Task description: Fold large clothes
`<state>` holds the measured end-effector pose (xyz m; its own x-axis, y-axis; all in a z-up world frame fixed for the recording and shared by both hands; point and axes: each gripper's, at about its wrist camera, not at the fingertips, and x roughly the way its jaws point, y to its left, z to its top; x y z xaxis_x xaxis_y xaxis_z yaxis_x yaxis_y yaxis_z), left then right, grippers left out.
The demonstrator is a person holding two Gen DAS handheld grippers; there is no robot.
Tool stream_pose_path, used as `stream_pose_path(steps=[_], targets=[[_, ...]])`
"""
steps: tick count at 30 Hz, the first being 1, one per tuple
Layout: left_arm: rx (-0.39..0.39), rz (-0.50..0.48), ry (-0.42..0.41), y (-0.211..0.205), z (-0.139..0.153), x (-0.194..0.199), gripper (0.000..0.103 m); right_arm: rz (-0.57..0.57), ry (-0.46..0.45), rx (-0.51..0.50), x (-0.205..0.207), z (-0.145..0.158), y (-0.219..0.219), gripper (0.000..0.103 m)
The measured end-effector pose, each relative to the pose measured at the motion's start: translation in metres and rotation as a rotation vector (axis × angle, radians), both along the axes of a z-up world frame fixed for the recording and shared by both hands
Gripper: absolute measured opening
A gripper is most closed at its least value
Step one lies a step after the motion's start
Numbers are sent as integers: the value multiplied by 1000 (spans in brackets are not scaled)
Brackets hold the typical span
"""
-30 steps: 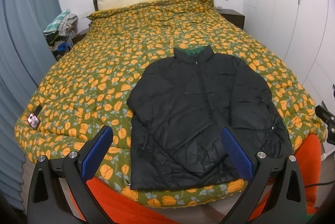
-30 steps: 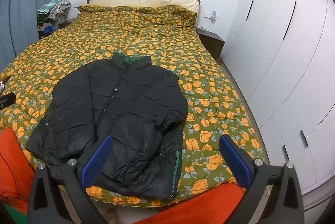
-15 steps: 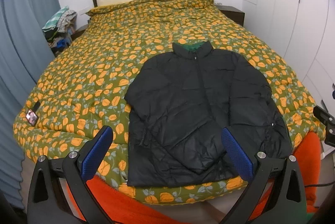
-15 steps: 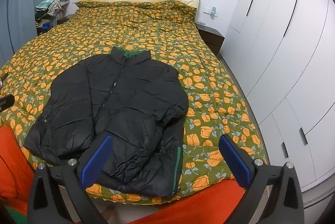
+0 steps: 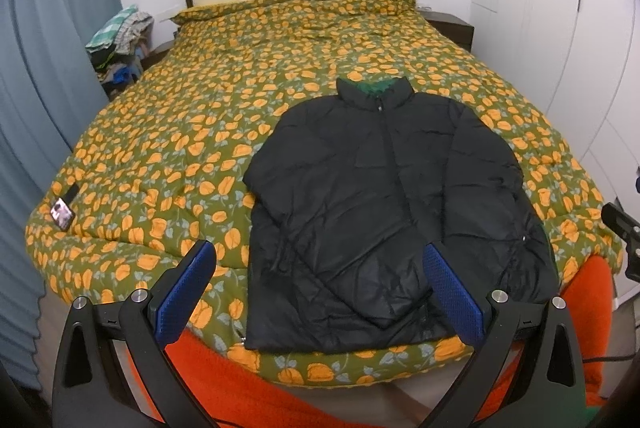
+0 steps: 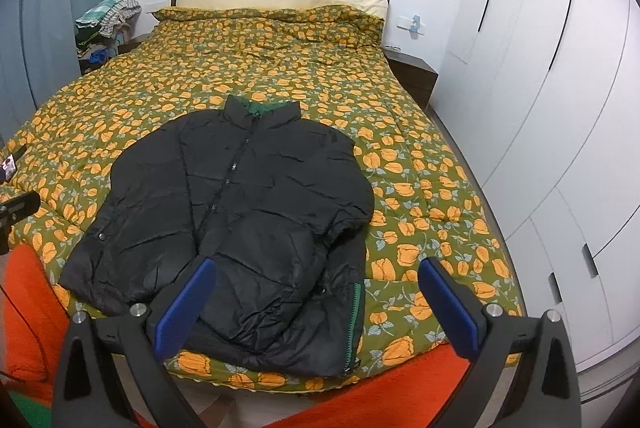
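From the left wrist view, the black puffer jacket [image 5: 384, 203] is laid out face up near the foot of the bed, on the floral duvet [image 5: 192, 131], collar pointing at the headboard and hem right by the near edge. So its long axis runs straight away from the left gripper [image 5: 320, 292]. That gripper is spread wide, holding nothing, hovering short of the bed. The jacket sits ahead and a bit to the right of it; the right blue pad lines up over the hem, the left pad over bare duvet. One sleeve looks folded across the chest already. There's a phone [image 5: 62, 212] near the far left corner, well clear of everything.

Right wrist view: same jacket [image 6: 240, 211], now ahead and off to the left of the right gripper [image 6: 316, 300], which is also wide apart and empty. Its left pad overlaps the hem, and the corner with the green zipper edge [image 6: 354, 312] lies between the fingers.

My guess is both grippers are about equally near the hem, each closest to its own bottom corner, so the next fold probably starts there.
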<state>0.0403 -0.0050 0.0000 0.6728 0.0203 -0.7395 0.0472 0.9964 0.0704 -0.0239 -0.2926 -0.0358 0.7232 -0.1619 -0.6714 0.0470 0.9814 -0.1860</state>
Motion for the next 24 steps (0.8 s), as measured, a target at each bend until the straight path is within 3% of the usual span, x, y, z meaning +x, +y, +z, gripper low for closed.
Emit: stream_pose_path(steps=[24], targets=[[25,12,18,-1,-10,3,103,38,-3,24,6,0,6,103]])
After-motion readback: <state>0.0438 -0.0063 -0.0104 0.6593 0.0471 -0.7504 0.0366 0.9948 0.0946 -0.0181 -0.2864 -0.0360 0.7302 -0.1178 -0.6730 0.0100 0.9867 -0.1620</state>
